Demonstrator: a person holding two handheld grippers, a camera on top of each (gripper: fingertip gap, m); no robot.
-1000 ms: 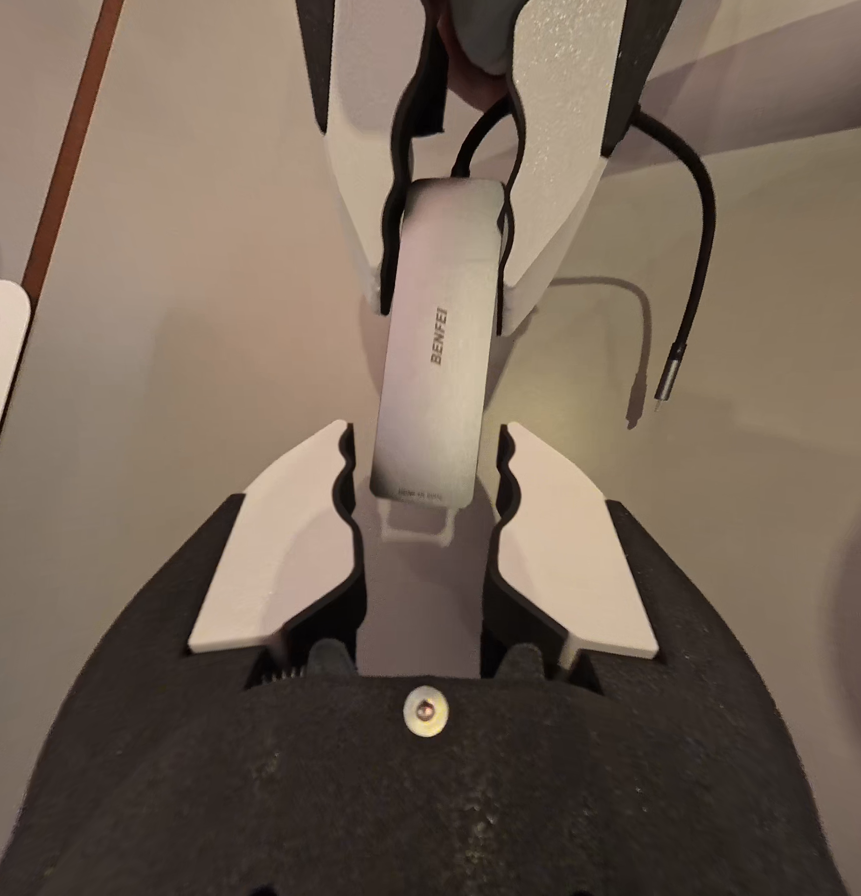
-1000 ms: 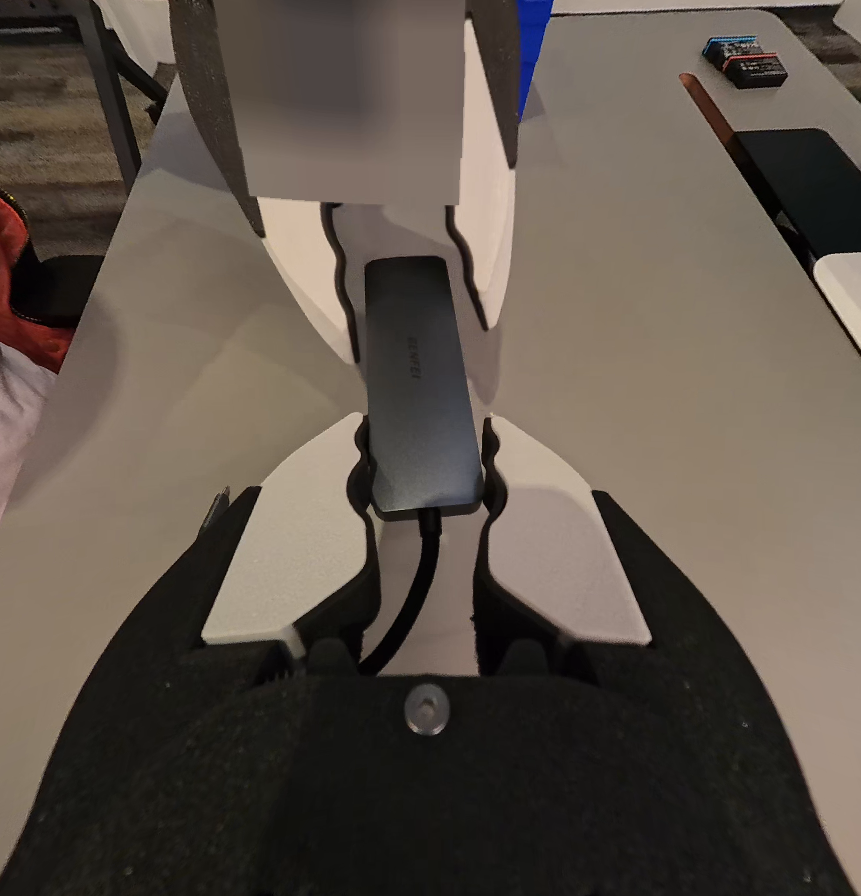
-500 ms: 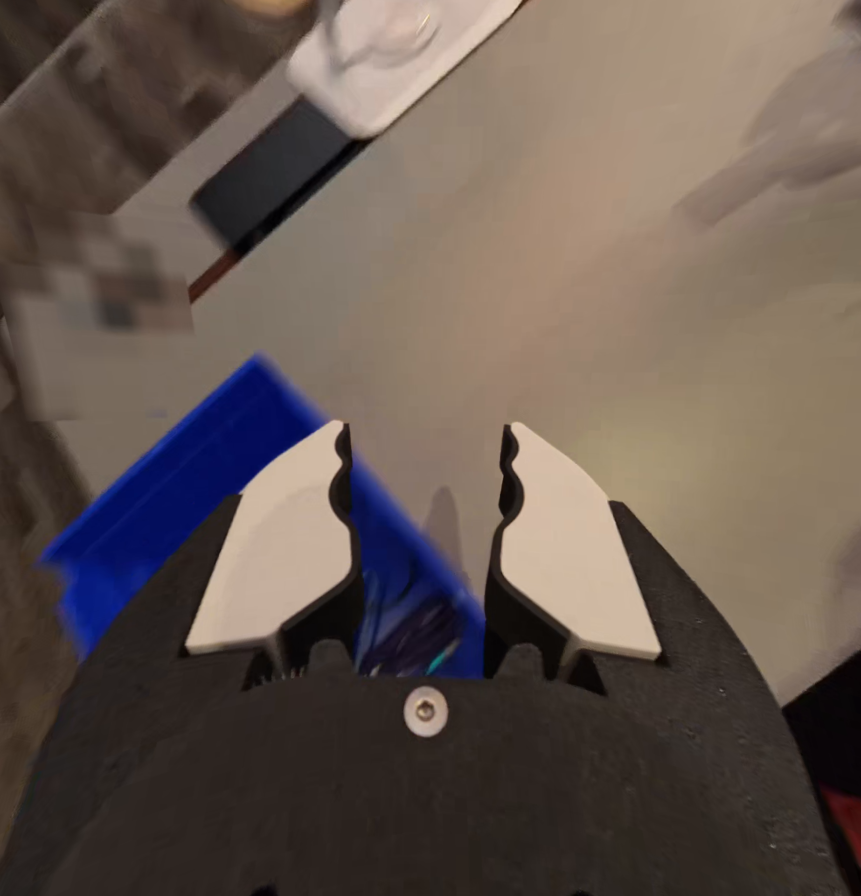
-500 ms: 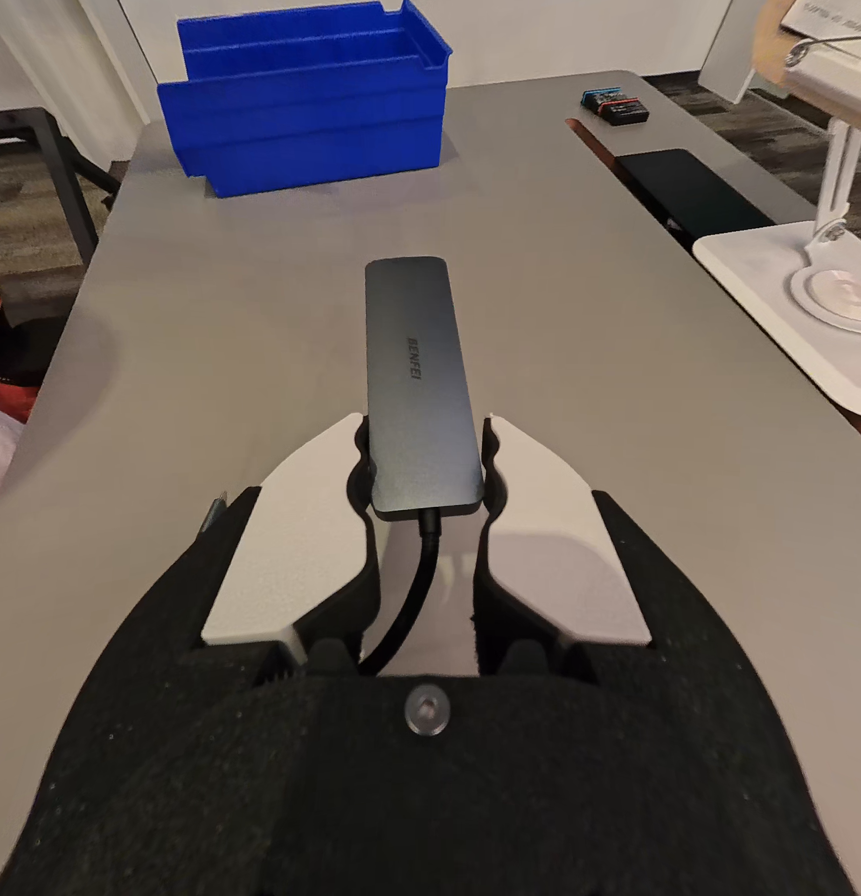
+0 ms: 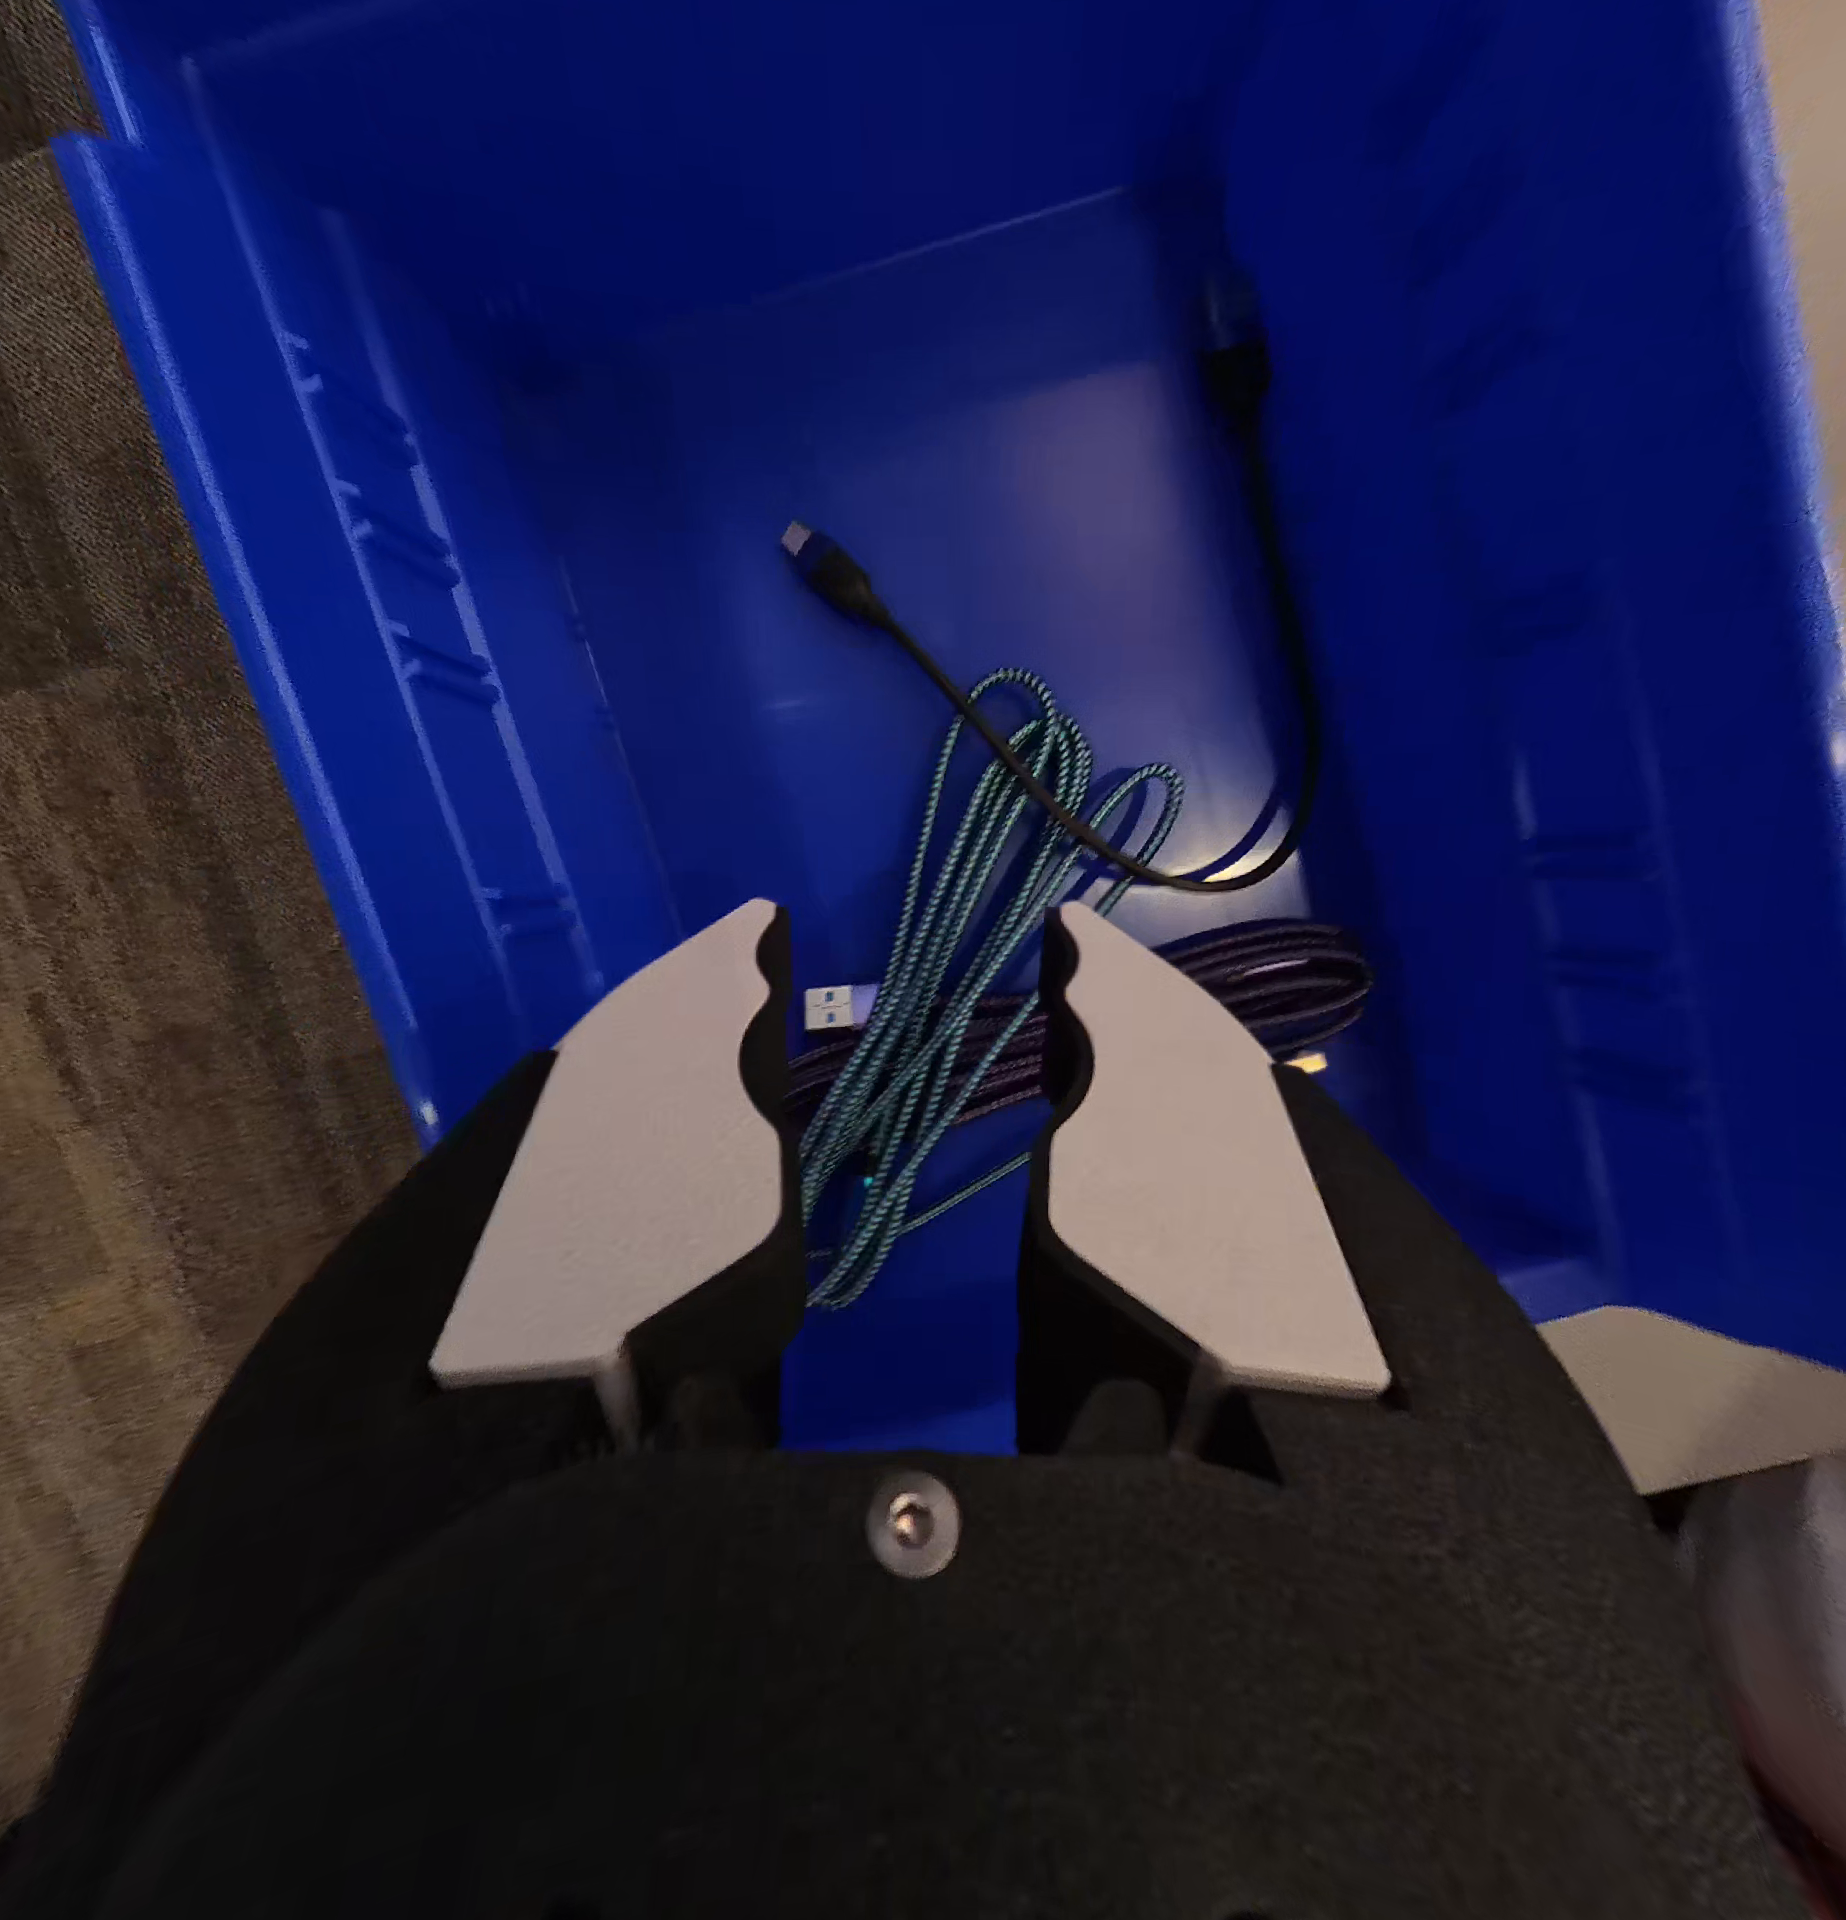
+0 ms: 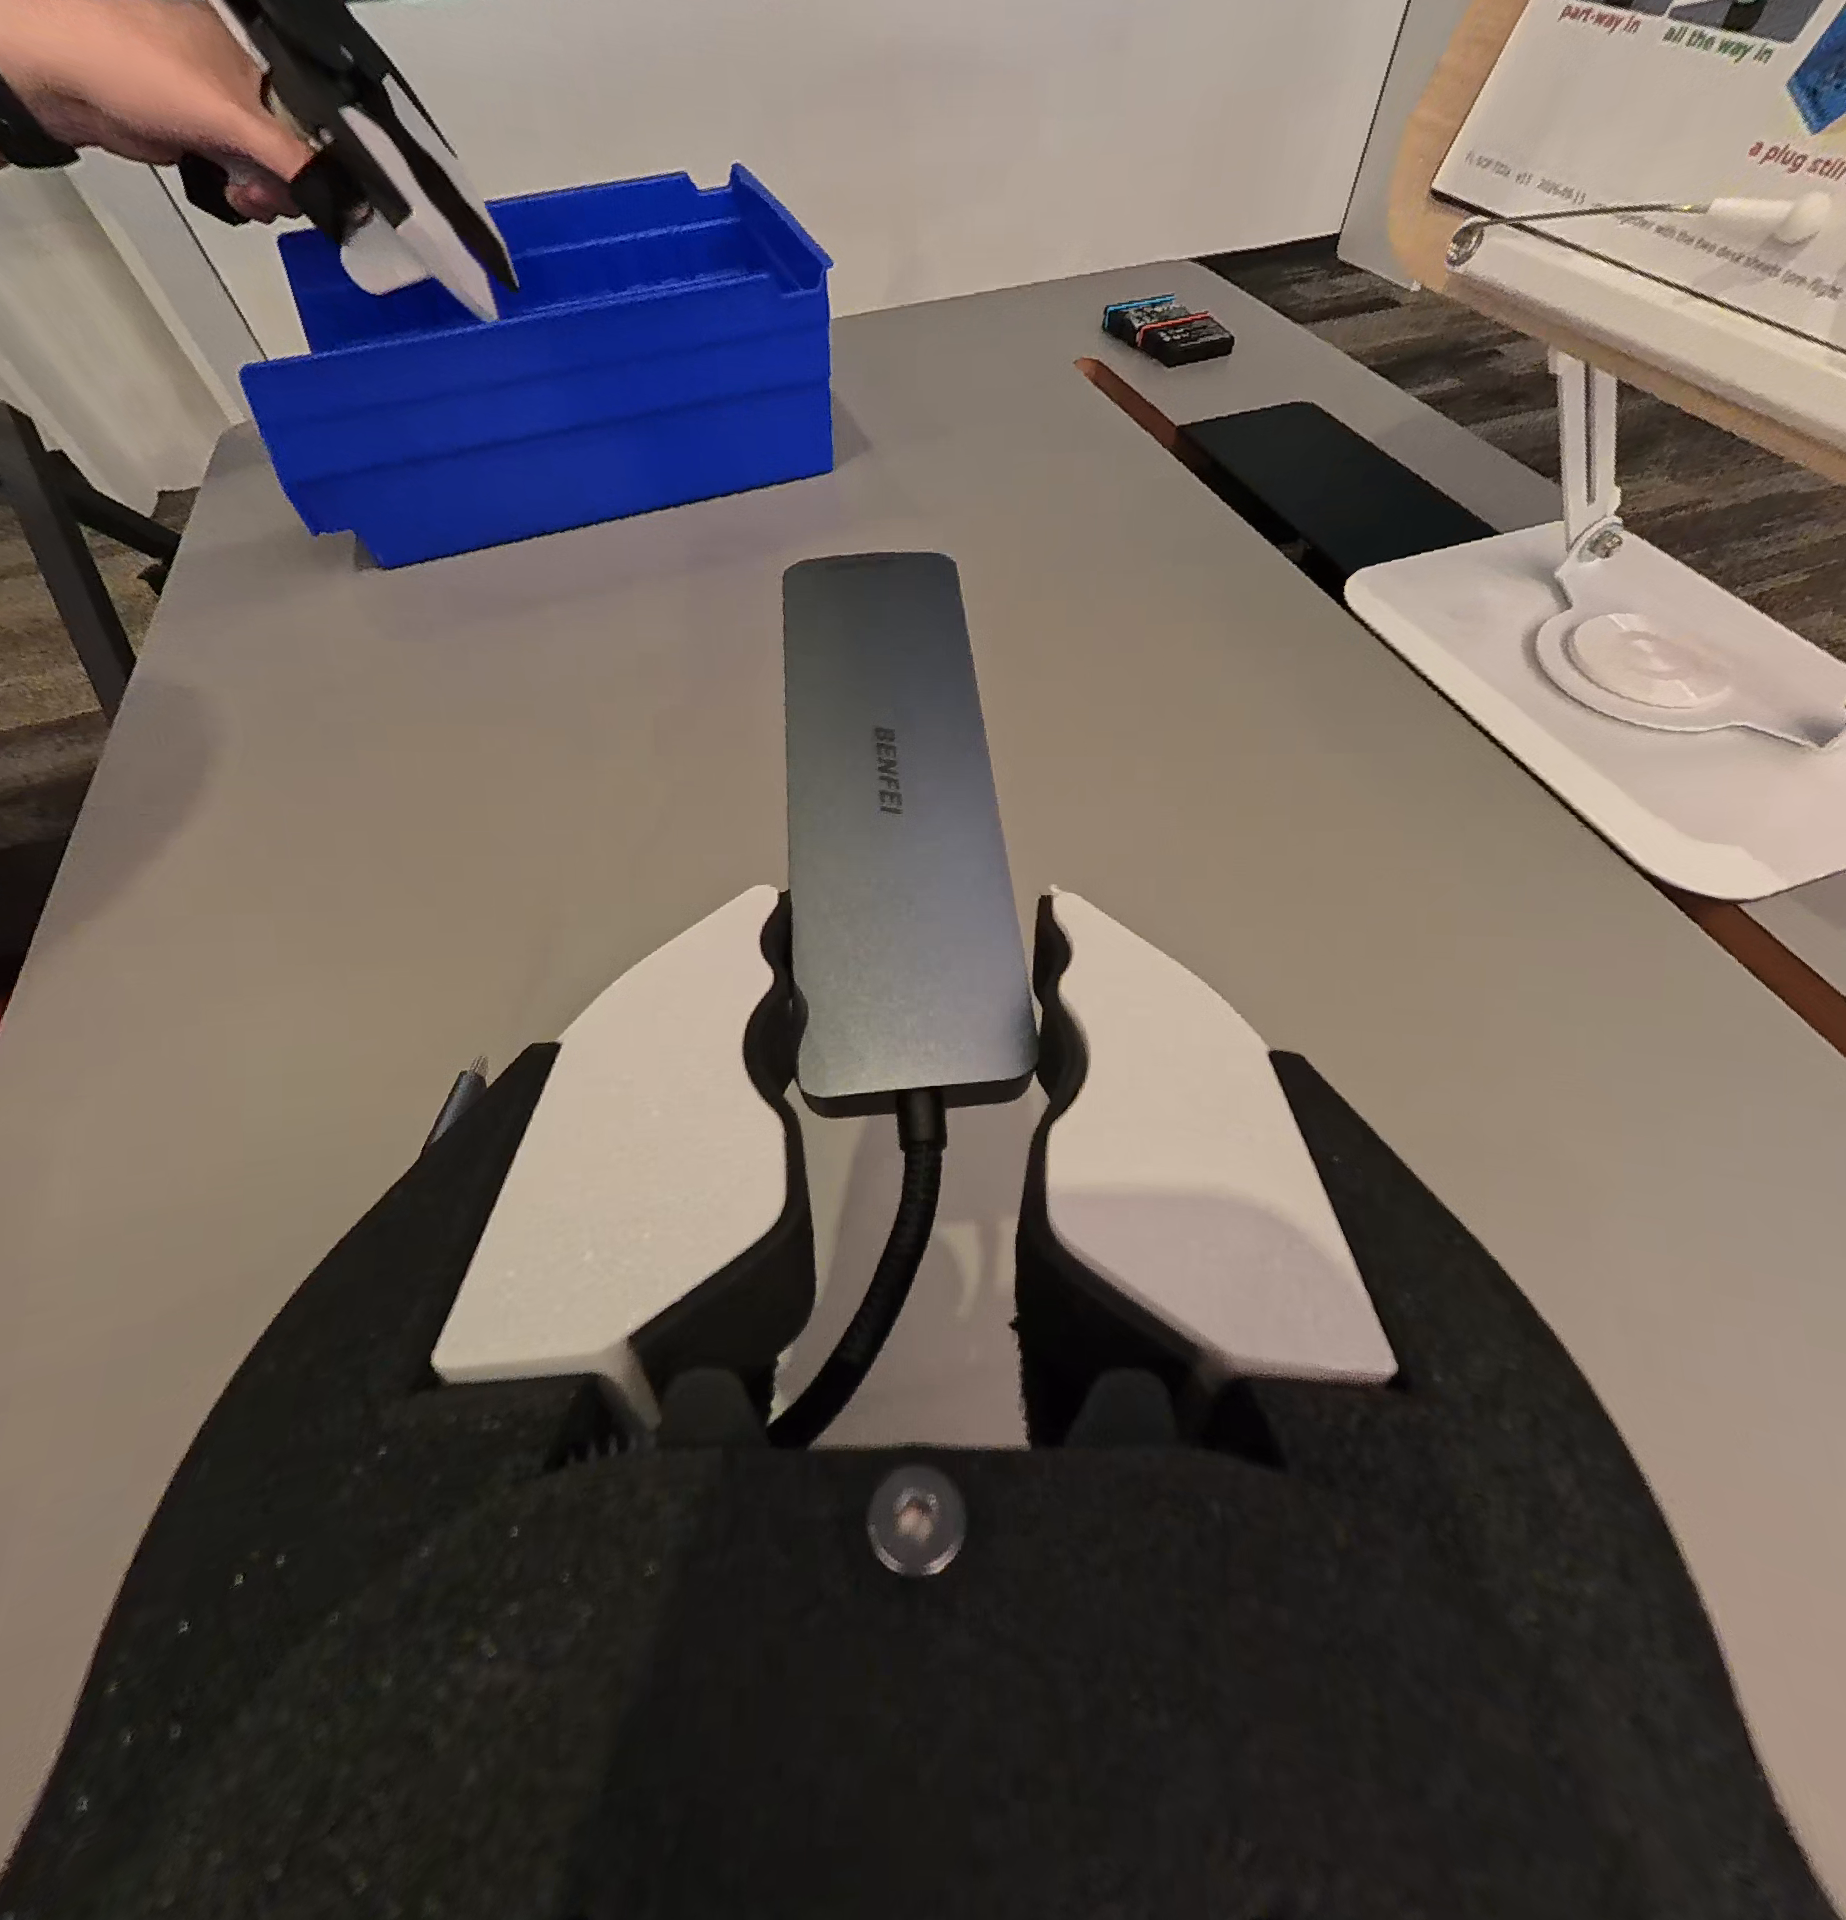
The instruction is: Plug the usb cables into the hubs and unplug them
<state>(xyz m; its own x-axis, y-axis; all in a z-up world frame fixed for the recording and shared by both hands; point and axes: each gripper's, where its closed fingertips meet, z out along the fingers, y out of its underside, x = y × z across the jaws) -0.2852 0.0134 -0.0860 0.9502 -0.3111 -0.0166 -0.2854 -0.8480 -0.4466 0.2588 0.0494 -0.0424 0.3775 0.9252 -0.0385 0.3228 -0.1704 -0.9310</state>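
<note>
My right gripper (image 6: 908, 914) is shut on the near end of a grey USB hub (image 6: 898, 790), held flat just above the grey table (image 6: 483, 831); the hub's black cable (image 6: 877, 1278) runs back between the fingers. My left gripper (image 5: 914, 930) is open and empty, pointing down into a blue bin (image 5: 1521, 520). In the bin lie a teal braided cable (image 5: 950, 935), a purple braided cable (image 5: 1262, 987) with a USB plug (image 5: 831, 1008), and a thin black cable (image 5: 1054, 790). The right wrist view shows the left gripper (image 6: 420, 229) over the bin (image 6: 545, 405) at the table's far left.
A white stand base (image 6: 1646, 707) with a board on an arm stands at the right. A black pad (image 6: 1324, 488) and a small dark box (image 6: 1168, 327) lie at the far right. Carpet floor (image 5: 119, 831) lies beyond the bin and table edge. The tips of one gripper are about 55 cm away from the tips of the other. The white stand base (image 6: 1646, 707) is about 35 cm from my right fingertips.
The left gripper has left the far end of the hub and swung away over the blue bin, now pointing down at the cables. The right gripper still holds the hub.
</note>
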